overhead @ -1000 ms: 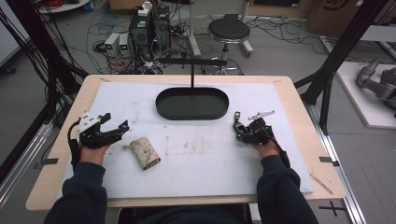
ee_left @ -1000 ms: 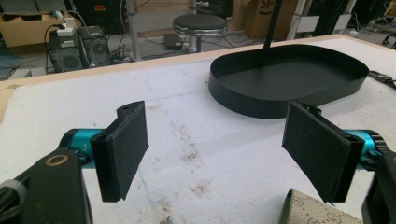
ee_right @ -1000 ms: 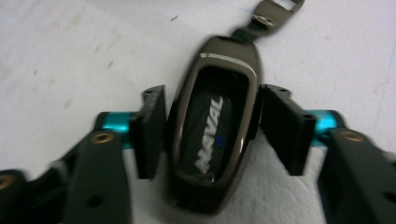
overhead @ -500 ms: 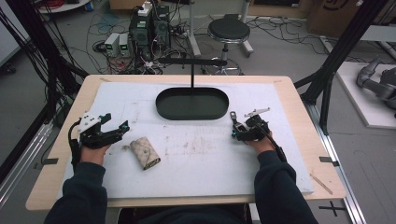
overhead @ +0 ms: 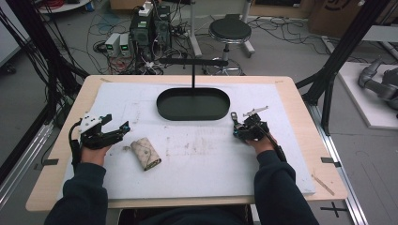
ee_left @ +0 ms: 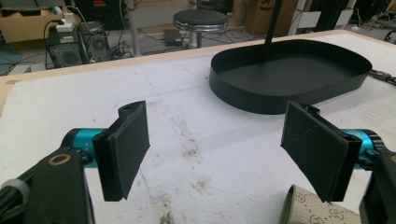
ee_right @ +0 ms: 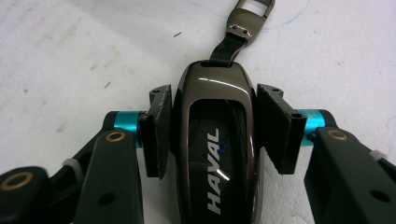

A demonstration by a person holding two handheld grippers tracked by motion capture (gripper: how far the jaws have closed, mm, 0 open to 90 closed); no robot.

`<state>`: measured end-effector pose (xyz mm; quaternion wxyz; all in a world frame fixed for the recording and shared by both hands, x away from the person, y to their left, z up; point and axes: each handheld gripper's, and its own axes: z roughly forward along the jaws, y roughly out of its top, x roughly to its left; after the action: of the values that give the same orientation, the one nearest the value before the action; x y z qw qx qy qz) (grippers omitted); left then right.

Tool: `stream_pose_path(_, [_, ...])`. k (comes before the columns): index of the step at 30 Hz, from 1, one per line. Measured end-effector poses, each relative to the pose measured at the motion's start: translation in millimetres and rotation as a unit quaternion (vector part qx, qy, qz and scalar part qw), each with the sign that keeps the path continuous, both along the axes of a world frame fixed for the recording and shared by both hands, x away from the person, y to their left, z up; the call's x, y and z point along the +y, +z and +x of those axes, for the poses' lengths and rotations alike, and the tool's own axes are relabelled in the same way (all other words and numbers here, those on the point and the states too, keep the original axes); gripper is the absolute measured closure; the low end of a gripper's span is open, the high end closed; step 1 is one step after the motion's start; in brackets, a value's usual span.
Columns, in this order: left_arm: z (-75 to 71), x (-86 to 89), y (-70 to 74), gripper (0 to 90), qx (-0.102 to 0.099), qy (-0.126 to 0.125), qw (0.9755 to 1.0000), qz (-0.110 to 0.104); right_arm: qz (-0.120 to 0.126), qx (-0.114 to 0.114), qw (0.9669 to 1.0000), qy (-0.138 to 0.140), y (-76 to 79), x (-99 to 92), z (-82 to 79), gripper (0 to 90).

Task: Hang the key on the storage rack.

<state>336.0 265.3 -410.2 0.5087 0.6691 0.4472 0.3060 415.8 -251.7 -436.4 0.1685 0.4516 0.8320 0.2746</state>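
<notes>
Your right tongs (ee_right: 215,135) have just squeezed in on a shiny dark car key (ee_right: 215,140). Both black pads press on its sides, so the key sits tight between them. The word HAVAL is on it. A short strap with a metal clip (ee_right: 250,18) sticks out from the key's far end, toward 12 o'clock in the right gripper view. From above, your right tongs (overhead: 241,129) sit on the white mat (overhead: 197,168) at about 4 o'clock from the black tray (overhead: 193,104), near its right end.

Your left tongs (ee_left: 215,149) are wide open. The jaws closed a tiny bit just now, and nothing is between the pads. They hover over the mat and touch nothing. A small tan pouch (ee_left: 317,210) with a pattern lies just beside the right pad, at 5 o'clock in the left gripper view. From above, the pouch (overhead: 146,153) lies at 4 o'clock from your left tongs (overhead: 117,124).

Farther off, at 1 o'clock from the left tongs, is the black tray with a thin black post (overhead: 193,75) standing in it.
</notes>
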Motion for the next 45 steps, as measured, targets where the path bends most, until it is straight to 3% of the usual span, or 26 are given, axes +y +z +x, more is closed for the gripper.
stream_pose_path(4, [0.7,0.6,-0.4,23.4,0.002,0.001,1.0000,0.000,-0.005,-0.013,0.9999,-0.004,4.0,1.3,-2.7,49.9])
stream_pose_path(9, [0.8,0.7,-0.6,23.7,0.003,0.002,1.0000,0.001,0.025,-0.043,0.9987,-0.013,20.2,-5.0,-5.7,49.9])
stream_pose_path(16, [0.7,0.5,-0.5,23.9,0.003,0.002,1.0000,0.001,0.040,-0.089,0.9952,-0.005,43.9,1.4,-9.3,49.9])
stream_pose_path(22, [1.0,0.6,-0.8,24.0,0.003,0.002,1.0000,0.001,0.054,-0.116,0.9918,0.003,64.9,9.0,-6.5,49.9])
stream_pose_path(29, [1.3,1.0,-1.0,24.2,0.002,0.002,1.0000,0.000,0.067,-0.145,0.9872,0.010,91.0,17.1,-0.5,49.9])
stream_pose_path(31, [1.4,1.5,-1.0,24.2,0.003,0.002,1.0000,-0.001,0.073,-0.161,0.9841,0.010,104.4,22.2,3.1,49.8])
stream_pose_path(45, [1.6,2.1,-1.2,24.2,0.002,0.002,1.0000,-0.004,0.074,-0.200,0.9769,0.004,147.9,47.6,32.6,49.8])
